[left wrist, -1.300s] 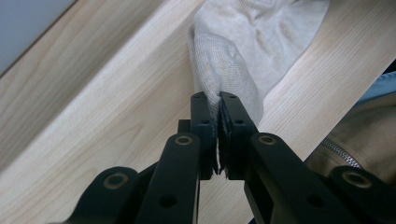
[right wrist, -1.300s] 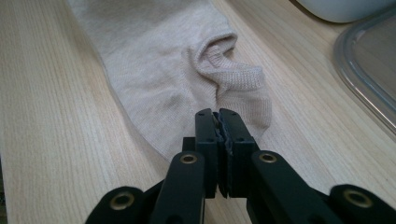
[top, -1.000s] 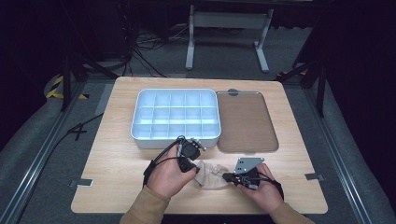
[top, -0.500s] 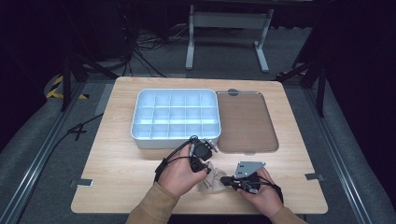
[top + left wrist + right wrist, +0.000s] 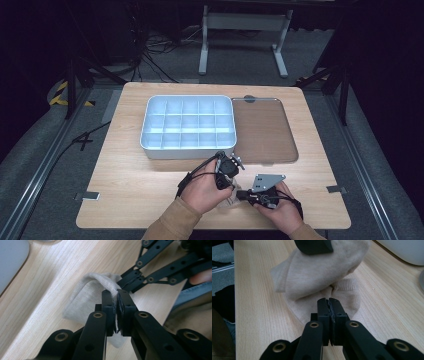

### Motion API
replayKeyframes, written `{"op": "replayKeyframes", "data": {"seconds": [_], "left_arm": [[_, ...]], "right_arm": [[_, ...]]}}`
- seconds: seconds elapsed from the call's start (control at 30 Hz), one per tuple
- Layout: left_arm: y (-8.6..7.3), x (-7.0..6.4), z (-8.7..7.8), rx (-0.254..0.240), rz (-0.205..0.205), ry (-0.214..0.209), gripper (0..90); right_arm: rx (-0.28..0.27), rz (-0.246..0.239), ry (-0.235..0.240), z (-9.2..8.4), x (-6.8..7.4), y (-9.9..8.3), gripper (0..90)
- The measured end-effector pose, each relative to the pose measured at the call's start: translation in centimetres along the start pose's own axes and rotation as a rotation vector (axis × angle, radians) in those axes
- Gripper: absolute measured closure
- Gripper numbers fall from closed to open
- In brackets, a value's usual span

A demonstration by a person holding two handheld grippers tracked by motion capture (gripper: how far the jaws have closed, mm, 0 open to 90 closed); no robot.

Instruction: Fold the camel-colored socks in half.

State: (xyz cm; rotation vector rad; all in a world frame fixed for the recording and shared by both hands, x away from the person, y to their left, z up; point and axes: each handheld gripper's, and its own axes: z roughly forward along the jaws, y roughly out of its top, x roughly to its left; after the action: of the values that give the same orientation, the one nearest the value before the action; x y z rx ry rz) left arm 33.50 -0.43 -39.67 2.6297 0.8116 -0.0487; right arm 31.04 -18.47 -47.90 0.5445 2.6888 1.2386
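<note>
Sock, beige, sat at the near edge of the bench, in front of the white compartment tray and well short of it. Looked like a fold or roll in progress: one end was lifted and doubled over the rest, which lay flat on the wood. Left gripper had its jaws pressed together on a pinch of the raised fabric; the cloth bulged out above the tips, so the grip was on a thin fold, not the whole sock. Right gripper was also closed, jaws nearly touching, tips at the edge of the flat lower part; a thin bit of knit probably sat between them, likely to pin that end while the other hand carried the fold across. From above, both hands crowded together over the sock, grippers close to each other. Brown lid lay beside the tray, touching its right side. Tray compartments looked empty, so the sock probably belonged in one once bundled.
</note>
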Motion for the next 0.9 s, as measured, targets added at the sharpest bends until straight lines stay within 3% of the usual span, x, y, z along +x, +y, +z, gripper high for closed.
{"op": "replayKeyframes", "data": {"seconds": [0.27,0.4,0.57,0.67,0.9], "left_arm": [[0.0,0.2,0.8,0.017,-0.004,0.011,85.2],[0.0,0.0,1.1,0.015,-0.008,-0.011,85.2],[0.0,0.1,1.4,0.012,-0.001,-0.007,85.1],[-0.1,0.4,1.6,0.007,-0.003,-0.008,85.0],[-0.1,0.1,1.0,-0.016,0.025,-0.016,76.9]], "right_arm": [[-0.005,0.008,0.003,0.0,0.0,-0.1,88.5],[-0.005,0.011,0.008,-0.1,-0.1,-0.1,88.4],[-0.004,0.011,0.006,-0.1,0.0,-0.1,87.8],[0.004,0.050,0.023,-0.3,-0.1,-0.1,81.1],[0.000,0.051,-0.015,-1.6,-0.1,0.2,75.9]]}}
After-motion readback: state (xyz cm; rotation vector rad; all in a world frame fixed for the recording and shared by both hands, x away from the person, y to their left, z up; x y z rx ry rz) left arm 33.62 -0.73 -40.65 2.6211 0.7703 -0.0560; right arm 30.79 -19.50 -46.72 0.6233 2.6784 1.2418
